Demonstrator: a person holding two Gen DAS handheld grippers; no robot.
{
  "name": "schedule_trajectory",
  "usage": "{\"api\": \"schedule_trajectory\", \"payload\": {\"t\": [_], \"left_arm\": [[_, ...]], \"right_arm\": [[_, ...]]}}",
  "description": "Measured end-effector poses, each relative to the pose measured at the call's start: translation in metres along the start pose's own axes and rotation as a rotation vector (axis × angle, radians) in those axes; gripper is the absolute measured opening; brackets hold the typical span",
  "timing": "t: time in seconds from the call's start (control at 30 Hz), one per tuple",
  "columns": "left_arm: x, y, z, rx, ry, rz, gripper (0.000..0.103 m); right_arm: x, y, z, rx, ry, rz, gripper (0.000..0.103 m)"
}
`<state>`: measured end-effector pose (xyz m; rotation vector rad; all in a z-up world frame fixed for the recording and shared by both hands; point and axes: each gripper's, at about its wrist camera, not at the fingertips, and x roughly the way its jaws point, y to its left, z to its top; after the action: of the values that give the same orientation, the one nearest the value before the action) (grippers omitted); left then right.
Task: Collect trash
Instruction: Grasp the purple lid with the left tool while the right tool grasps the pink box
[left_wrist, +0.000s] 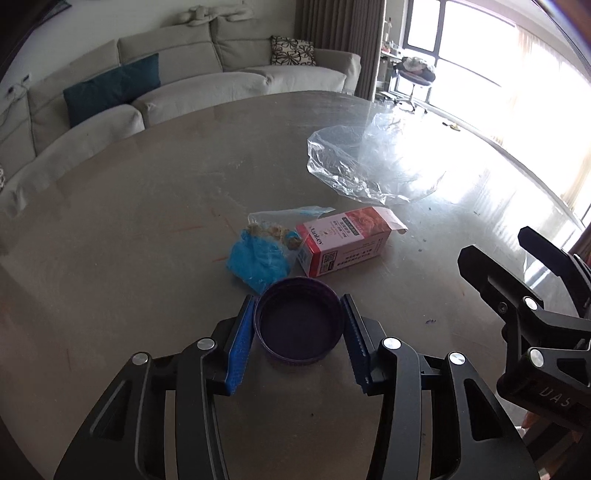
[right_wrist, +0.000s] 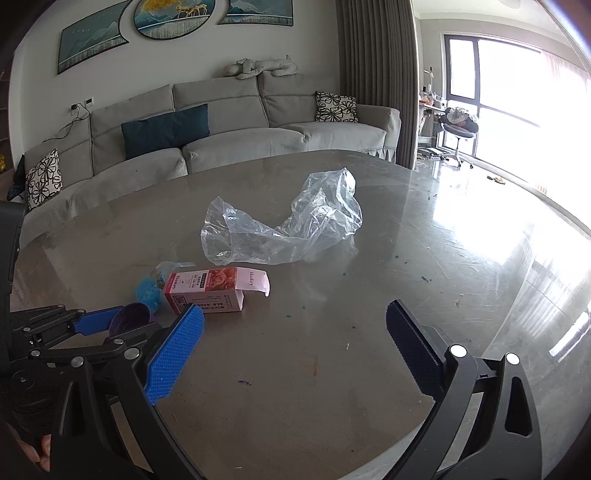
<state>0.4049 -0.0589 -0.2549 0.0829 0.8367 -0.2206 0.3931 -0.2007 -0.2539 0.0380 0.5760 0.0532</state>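
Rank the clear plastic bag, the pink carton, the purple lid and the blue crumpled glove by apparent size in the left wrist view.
1. clear plastic bag
2. pink carton and purple lid: they look alike; the lid sits nearest the camera, so this is unsure
3. blue crumpled glove

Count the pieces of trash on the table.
5, perhaps more hidden. A purple lid sits between the left gripper jaws; a blue glove and small crumb bag lie just beyond; the pink box beside them; the clear bag farthest.
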Motion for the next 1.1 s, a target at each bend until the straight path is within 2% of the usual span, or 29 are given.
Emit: {"api": "schedule_trajectory", "payload": {"t": [0.2,0.43,0.8,0.9,0.97,1.1], "left_arm": [[-0.028,0.012,0.004,0.014,-0.061,0.074,0.045],[-0.047,0.055,0.019,-0.061,-0.098,0.158,0.045],[-0.051,0.074,0.024,-0.124,-0.085,0.123,0.045],[-0.050,0.075,0.022,-0.132,-0.082,0.110,0.045],[-0.048,0.074,0.022,-0.131,-0.077,0.108,0.046],[-0.048,0.070,0.019,-0.120,-0.074,0.112,0.046]], "right_arm": [[0.013,0.013,0.009,0.021,0.026,0.037,0.098],[0.047,0.043,0.014,0.049,0.131,0.083,0.098],[0.087,0.069,0.014,-0.005,0.295,0.085,0.098],[0.085,0.068,0.013,-0.010,0.294,0.098,0.097],[0.083,0.067,0.015,-0.011,0.283,0.102,0.067],[0.071,0.071,0.022,-0.042,0.255,0.082,0.067]]}}
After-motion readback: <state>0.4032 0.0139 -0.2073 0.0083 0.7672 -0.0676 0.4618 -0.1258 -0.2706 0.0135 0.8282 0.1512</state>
